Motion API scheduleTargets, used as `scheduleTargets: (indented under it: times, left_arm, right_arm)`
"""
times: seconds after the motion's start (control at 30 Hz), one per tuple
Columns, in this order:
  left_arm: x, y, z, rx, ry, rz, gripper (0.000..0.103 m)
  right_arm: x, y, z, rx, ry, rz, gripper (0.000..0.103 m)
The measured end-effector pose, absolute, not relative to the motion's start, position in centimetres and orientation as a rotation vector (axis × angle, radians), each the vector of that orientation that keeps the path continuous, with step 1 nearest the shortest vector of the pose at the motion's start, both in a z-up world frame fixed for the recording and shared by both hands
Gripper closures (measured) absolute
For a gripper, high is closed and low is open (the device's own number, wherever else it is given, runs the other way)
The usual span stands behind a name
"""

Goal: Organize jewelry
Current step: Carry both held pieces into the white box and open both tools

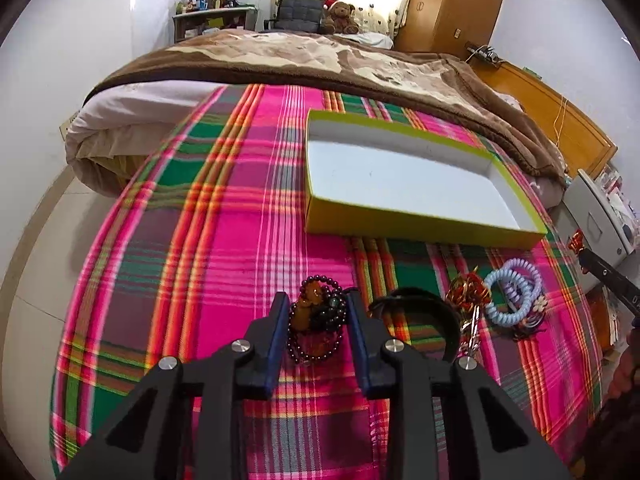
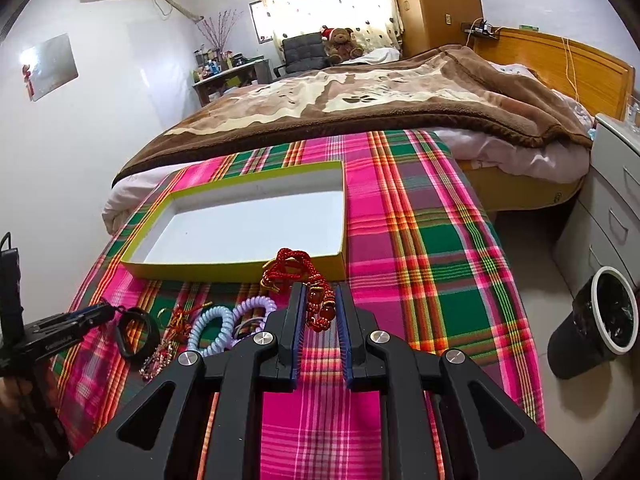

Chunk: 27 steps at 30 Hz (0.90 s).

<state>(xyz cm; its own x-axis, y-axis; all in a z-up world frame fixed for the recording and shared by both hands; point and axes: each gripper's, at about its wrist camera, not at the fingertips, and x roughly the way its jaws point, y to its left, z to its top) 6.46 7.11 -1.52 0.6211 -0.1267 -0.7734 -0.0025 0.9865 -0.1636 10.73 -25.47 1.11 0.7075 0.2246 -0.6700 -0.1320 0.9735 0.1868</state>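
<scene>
The left gripper, half open, sits around the bead bracelets at bottom middle; squeeze gently before lifting. The right gripper pinches the red cord charm below the empty box

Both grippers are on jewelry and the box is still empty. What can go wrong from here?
1. The left gripper straddles a tangled bead bracelet pile; lifting may drag several strands or drop some.
2. The red knotted cord charm dangles from the right gripper and could snag the yellow box wall.
</scene>
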Motion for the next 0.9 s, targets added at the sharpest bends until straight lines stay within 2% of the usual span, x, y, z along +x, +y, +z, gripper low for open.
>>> scheduleTargets:
  times: [0.5, 0.9]
  left_arm:
    - [10.3, 6.4, 2.5, -0.145, 0.821, -0.135, 0.073]
    - [17.8, 4.8, 1.7, -0.145, 0.857, -0.171, 0.073]
  right_arm:
    - [14.0, -24.1, 3.1, 0.097, 0.738, 0.197, 0.088]
    - [20.9, -22.7, 2.0, 0.02, 0.792, 0.165, 0.088]
